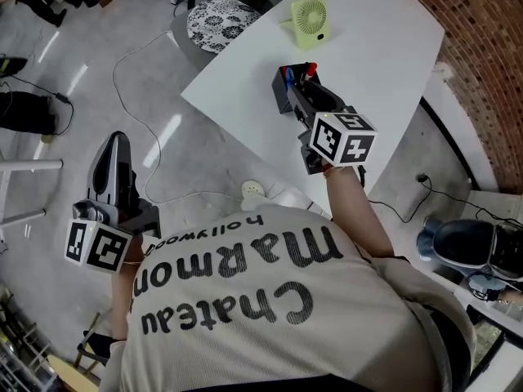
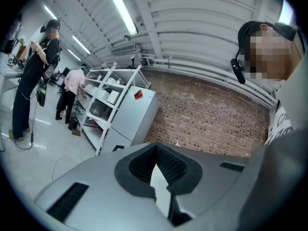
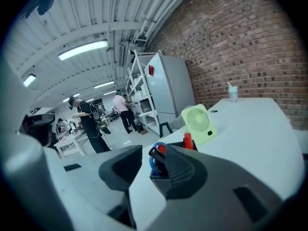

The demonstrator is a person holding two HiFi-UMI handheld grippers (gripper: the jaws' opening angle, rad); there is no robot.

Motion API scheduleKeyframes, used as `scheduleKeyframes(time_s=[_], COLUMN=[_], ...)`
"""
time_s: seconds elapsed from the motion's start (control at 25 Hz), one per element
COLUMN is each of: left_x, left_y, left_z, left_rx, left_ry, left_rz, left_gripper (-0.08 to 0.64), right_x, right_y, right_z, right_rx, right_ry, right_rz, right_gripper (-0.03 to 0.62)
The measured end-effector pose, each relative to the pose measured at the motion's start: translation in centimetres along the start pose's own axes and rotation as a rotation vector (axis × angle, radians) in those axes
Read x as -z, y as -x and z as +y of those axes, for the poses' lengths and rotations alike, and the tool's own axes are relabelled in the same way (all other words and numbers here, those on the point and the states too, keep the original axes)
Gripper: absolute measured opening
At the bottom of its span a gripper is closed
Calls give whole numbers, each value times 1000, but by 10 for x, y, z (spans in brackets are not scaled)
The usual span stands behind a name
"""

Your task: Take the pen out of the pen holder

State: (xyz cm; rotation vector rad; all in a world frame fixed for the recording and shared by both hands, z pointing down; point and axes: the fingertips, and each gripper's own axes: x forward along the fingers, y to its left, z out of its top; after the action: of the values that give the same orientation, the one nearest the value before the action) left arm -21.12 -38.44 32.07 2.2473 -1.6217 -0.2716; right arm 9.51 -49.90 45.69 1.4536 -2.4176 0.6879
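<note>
A black pen holder (image 1: 286, 90) stands near the white table's (image 1: 384, 47) left edge, with a red pen (image 1: 310, 69) and a blue one (image 1: 286, 73) sticking up from it. My right gripper (image 1: 315, 103) is right behind it, open. In the right gripper view the pen holder (image 3: 158, 176) sits between the spread jaws of the right gripper (image 3: 151, 165), with the red pen (image 3: 187, 141) and a blue loop (image 3: 153, 161) showing above. No pad touches anything. My left gripper (image 1: 117, 141) hangs over the floor at lower left, jaws together and empty (image 2: 156, 153).
A green desk fan (image 1: 309, 19) stands on the table beyond the holder. A patterned stool (image 1: 222, 21) sits off the table's far left corner, and a cable (image 1: 131, 80) trails on the floor. A cup (image 3: 233, 93) stands far back; people and a shelving rack (image 3: 144, 90) are in the room.
</note>
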Motion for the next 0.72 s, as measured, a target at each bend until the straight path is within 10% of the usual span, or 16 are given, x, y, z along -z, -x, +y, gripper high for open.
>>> scheduleKeyframes(time_s=[0.72], left_x=[0], left_y=[13], left_z=[20], left_rx=[-50], left_ry=[18], left_rz=[-23], left_gripper=[0], right_x=[6], right_y=[-21], right_z=[-1], right_rx=[81], right_ry=[162], right_rz=[70], right_gripper=[126])
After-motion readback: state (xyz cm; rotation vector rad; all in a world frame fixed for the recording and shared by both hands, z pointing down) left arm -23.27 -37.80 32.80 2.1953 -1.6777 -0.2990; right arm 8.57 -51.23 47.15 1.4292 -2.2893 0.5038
